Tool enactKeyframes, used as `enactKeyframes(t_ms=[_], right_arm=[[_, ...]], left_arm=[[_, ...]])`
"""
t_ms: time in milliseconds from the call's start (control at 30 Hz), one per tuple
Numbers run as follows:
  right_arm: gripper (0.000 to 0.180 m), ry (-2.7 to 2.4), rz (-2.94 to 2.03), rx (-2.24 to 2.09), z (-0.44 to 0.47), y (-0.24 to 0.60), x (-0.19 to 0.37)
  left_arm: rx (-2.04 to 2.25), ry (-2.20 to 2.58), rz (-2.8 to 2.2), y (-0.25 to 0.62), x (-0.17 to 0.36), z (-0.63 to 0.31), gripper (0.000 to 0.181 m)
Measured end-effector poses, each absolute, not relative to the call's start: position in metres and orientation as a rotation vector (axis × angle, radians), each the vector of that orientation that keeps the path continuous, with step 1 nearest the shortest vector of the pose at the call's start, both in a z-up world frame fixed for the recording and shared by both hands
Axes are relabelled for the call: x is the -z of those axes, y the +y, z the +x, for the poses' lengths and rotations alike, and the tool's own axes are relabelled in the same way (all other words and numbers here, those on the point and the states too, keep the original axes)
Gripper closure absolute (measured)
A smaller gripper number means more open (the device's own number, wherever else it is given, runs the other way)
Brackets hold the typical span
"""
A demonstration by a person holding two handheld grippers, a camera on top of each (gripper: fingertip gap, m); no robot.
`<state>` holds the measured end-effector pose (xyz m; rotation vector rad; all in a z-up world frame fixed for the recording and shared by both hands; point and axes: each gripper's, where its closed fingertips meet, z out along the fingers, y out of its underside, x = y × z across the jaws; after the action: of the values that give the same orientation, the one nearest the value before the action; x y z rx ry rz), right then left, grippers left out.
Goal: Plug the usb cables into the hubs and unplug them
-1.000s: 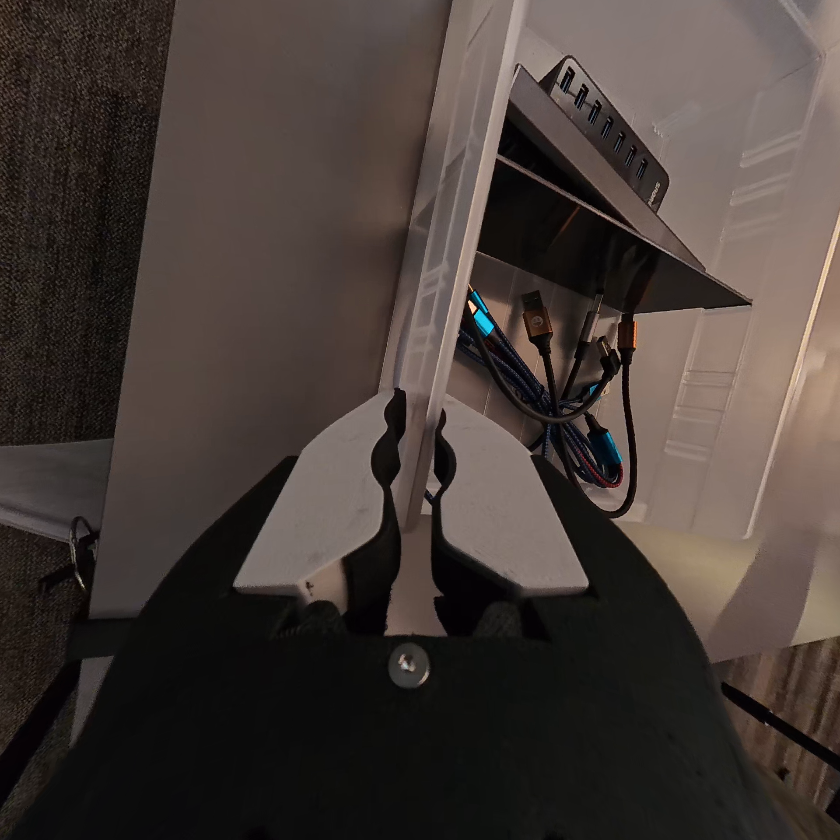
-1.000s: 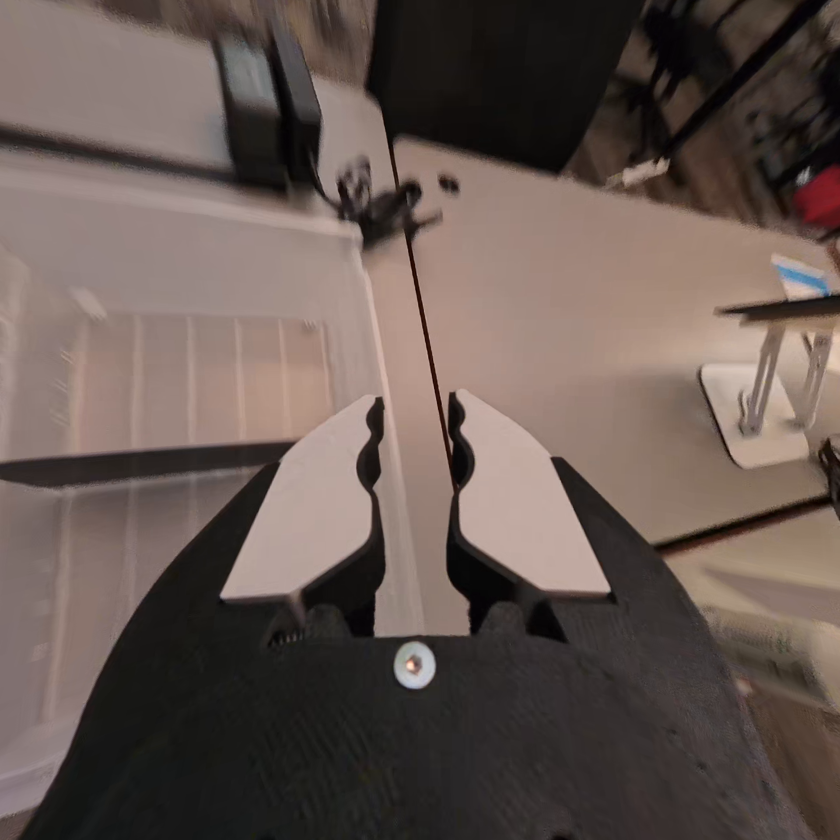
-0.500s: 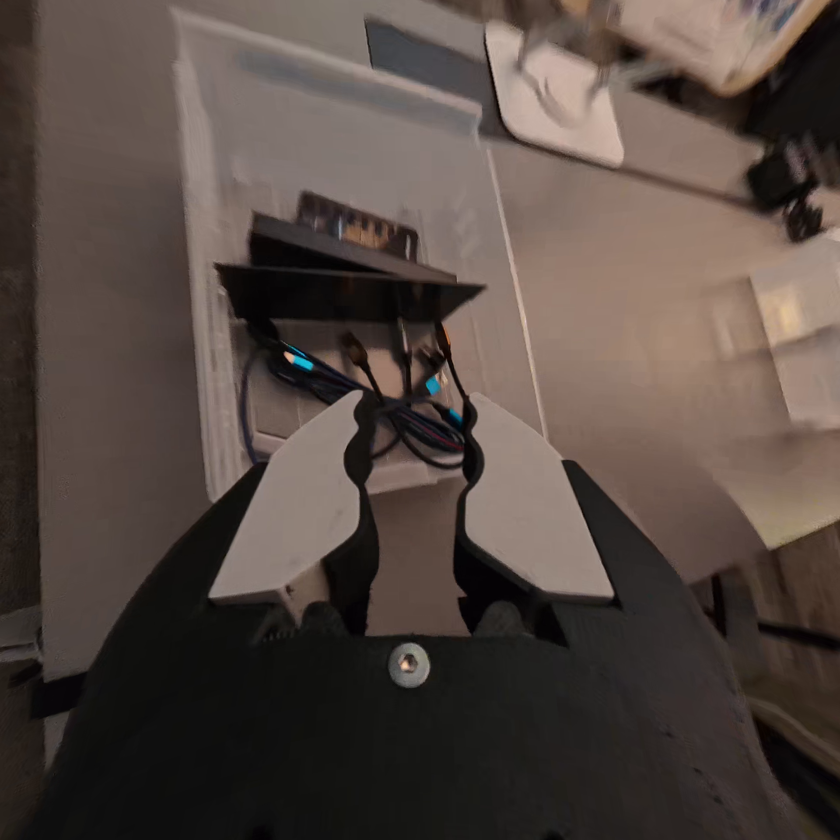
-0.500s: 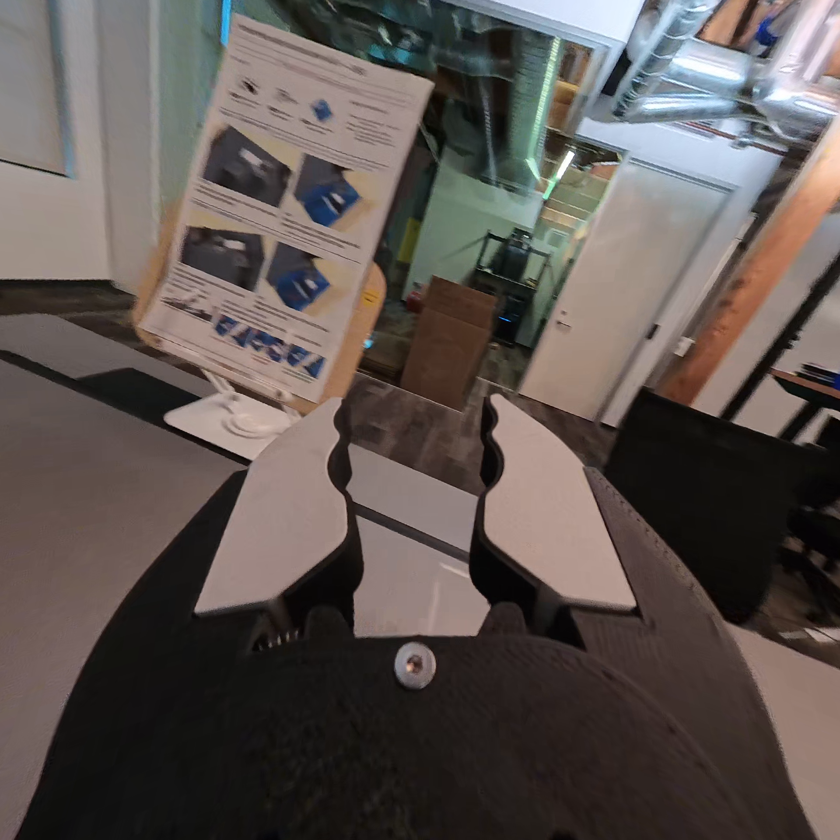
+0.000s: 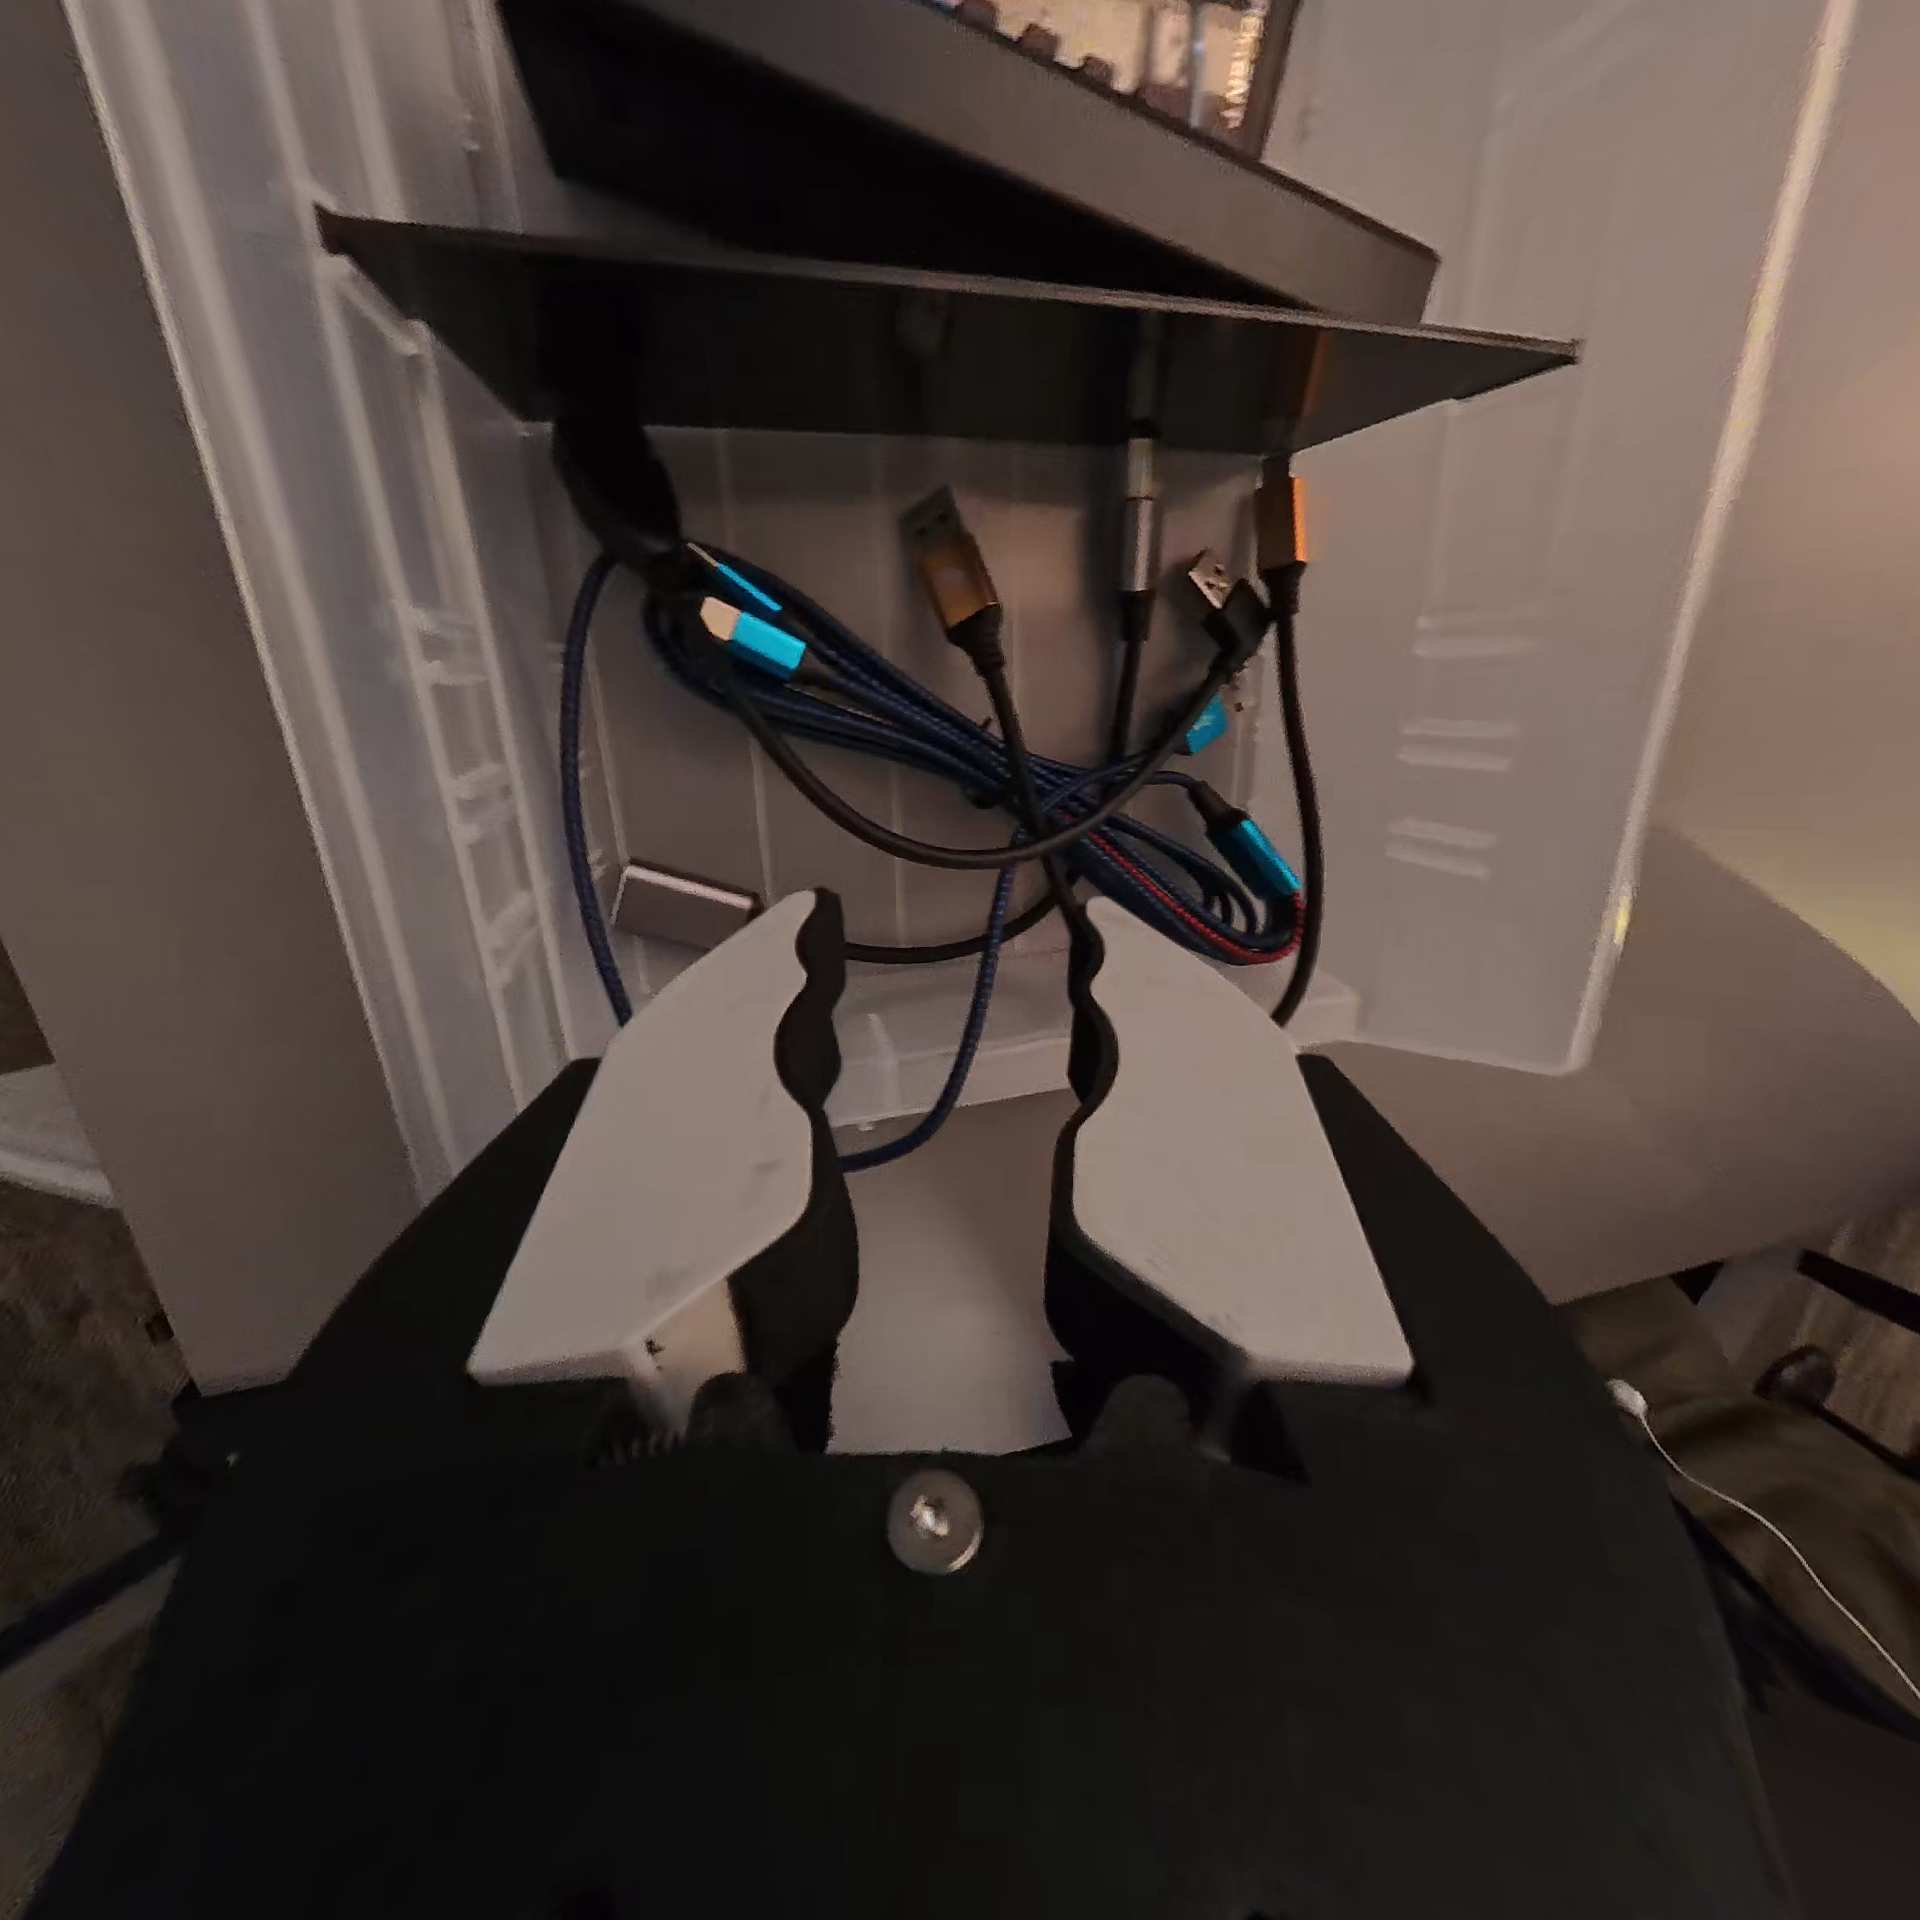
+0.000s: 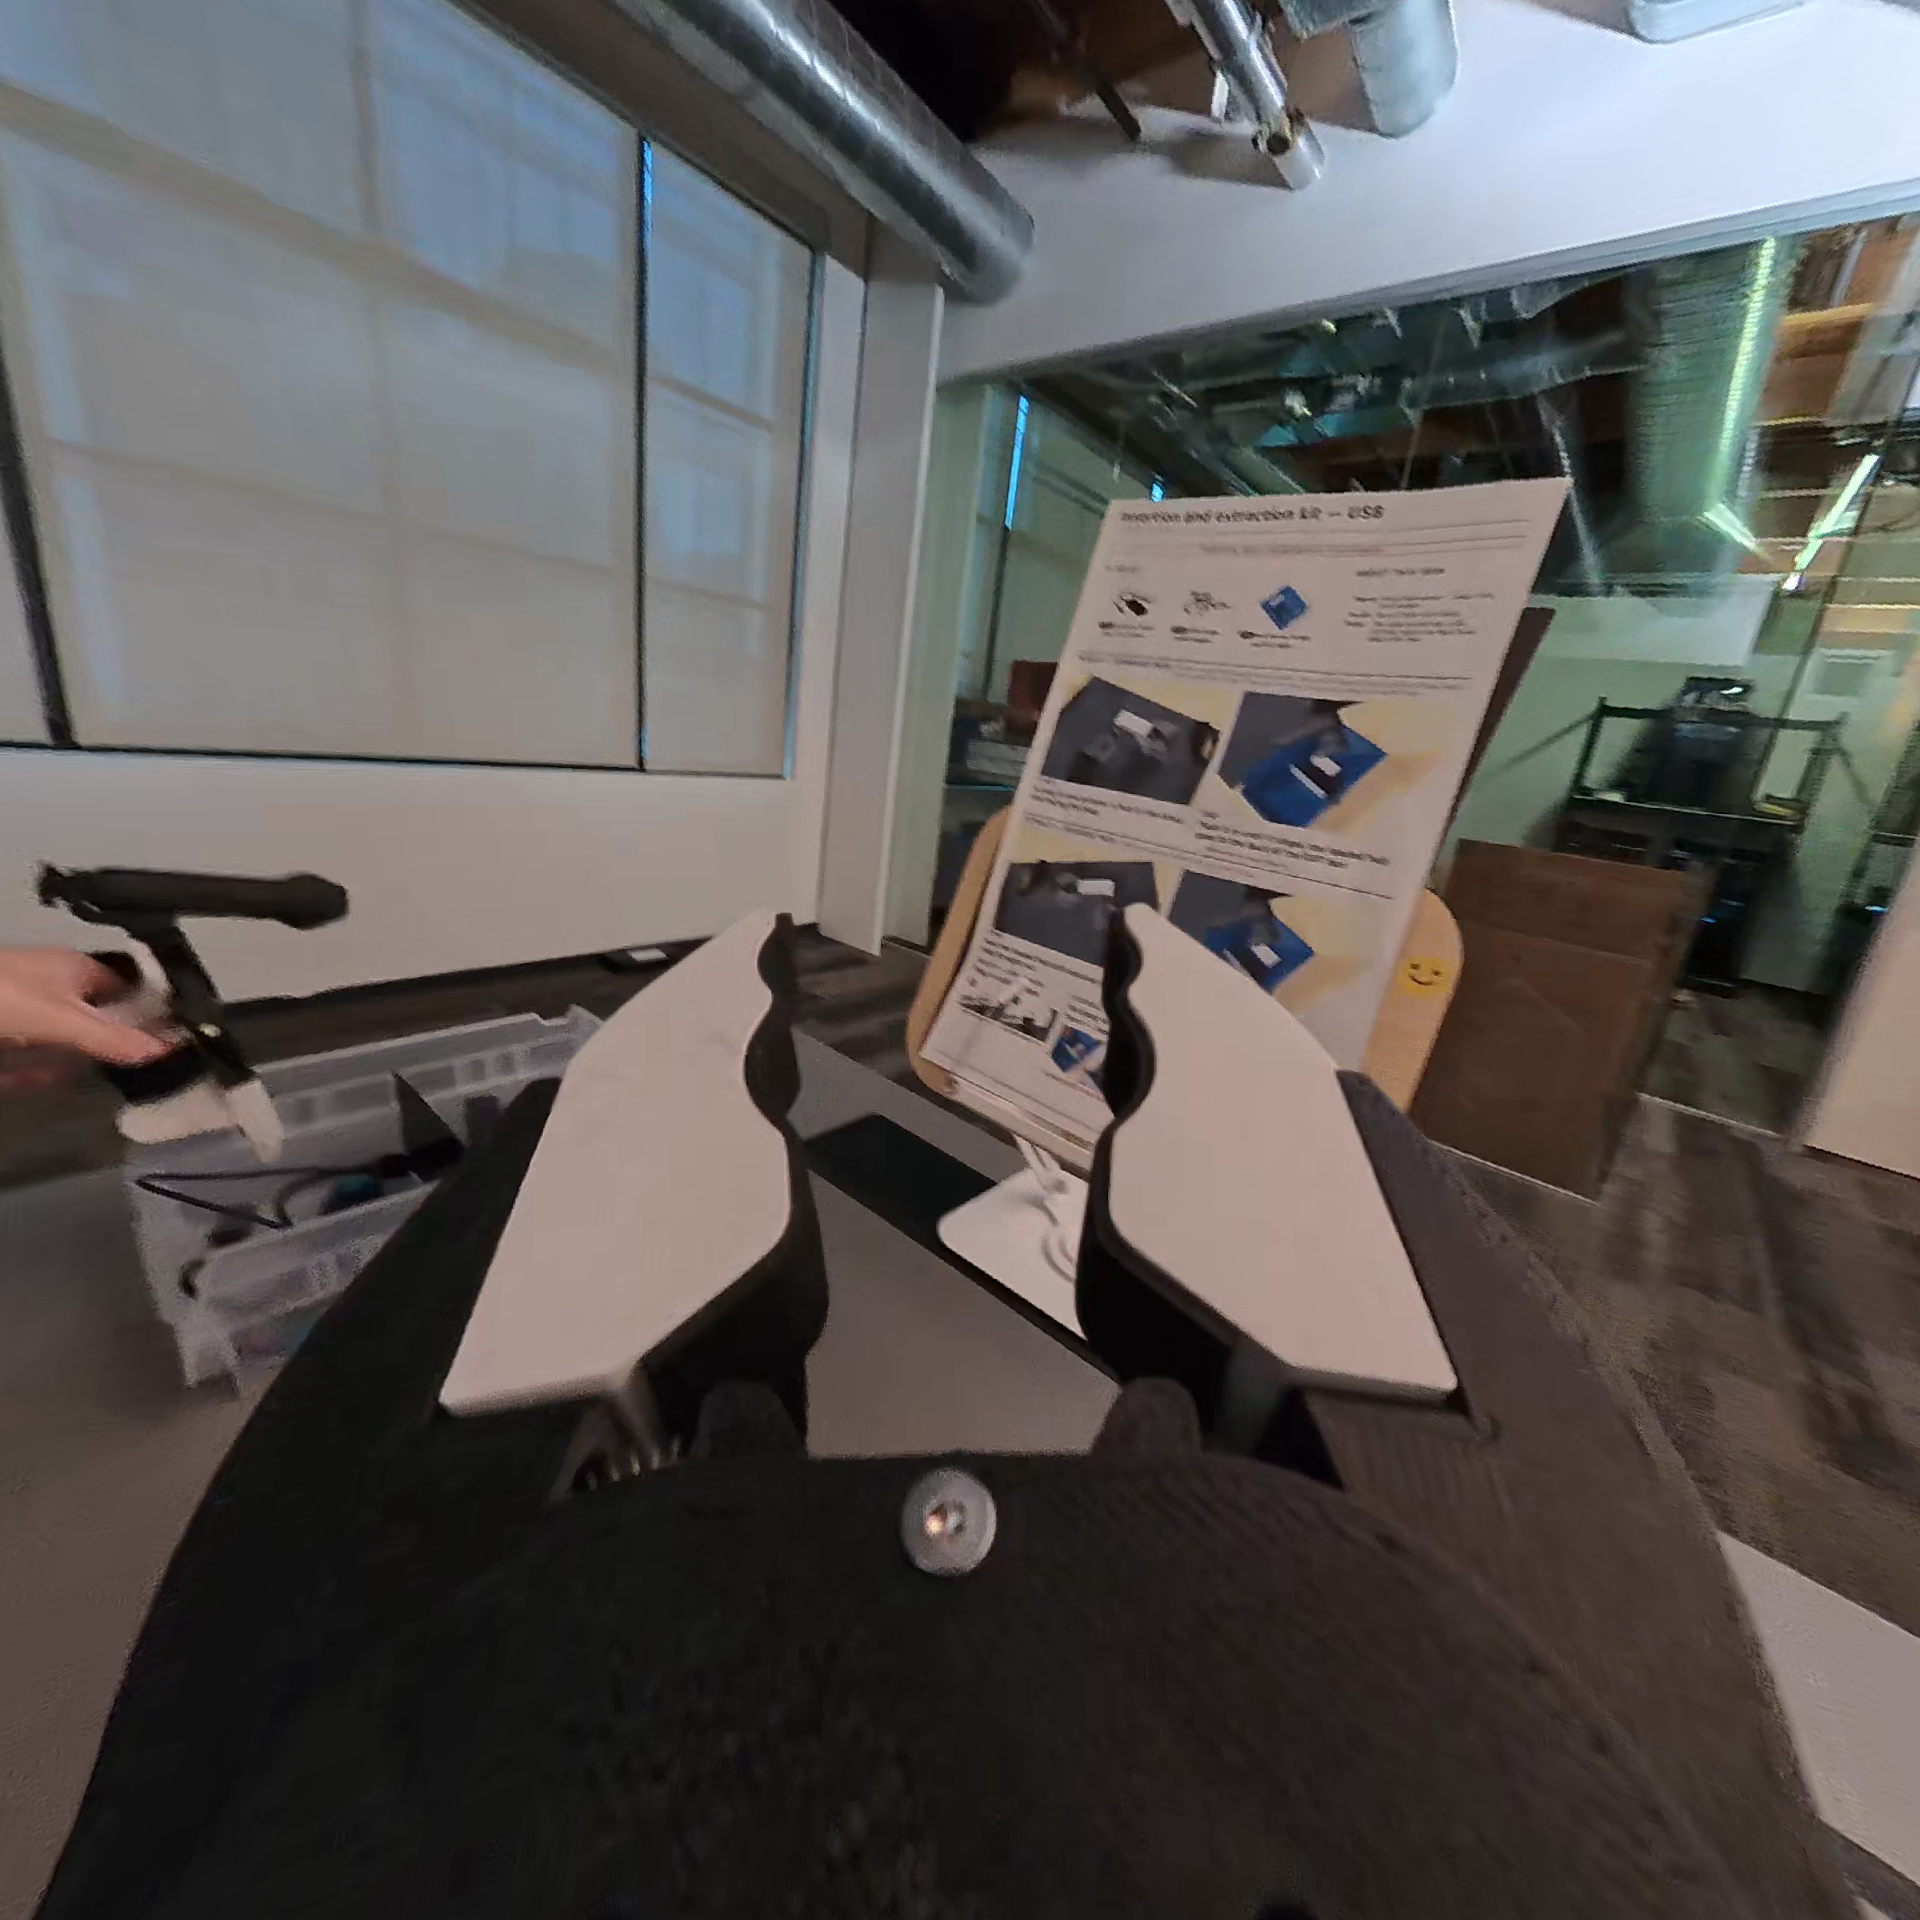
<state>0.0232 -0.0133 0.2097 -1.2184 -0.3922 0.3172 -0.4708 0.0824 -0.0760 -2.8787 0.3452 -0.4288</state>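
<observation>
A clear plastic bin (image 5: 1621, 582) on the grey table (image 5: 166, 727) held tangled usb cables (image 5: 997, 769), with a dark shelf (image 5: 935, 312) and the hub (image 5: 1226, 83) beyond. The left claw (image 5: 951, 914) hung parted and empty above the cables. The right claw (image 6: 945, 935), also spread wide and empty, faced an instruction sheet (image 6: 1278, 748) on its stand.

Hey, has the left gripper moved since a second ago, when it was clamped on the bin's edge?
Yes. The left gripper has let go of the clear bin wall, opened, and now faces the tangled cables inside.
</observation>
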Motion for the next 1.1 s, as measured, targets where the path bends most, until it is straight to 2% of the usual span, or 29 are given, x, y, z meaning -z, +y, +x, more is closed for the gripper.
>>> enactKeyframes(t_ms=[533, 767, 1100], right_arm=[[0.124, -0.456, -1.270, -0.302, 0.016, -0.011, -0.197], [0.124, -0.476, -1.315, -0.243, 0.020, -0.009, -0.190], [0.124, -0.487, -1.330, -0.196, 0.021, -0.006, -0.187]], left_arm=[[0.353, 0.327, -3.087, 0.088, 0.118, -0.468, 0.142], [0.356, 0.291, -3.095, 0.093, 0.125, -0.473, 0.159], [0.359, 0.266, -2.983, 0.097, 0.100, -0.476, 0.169]])
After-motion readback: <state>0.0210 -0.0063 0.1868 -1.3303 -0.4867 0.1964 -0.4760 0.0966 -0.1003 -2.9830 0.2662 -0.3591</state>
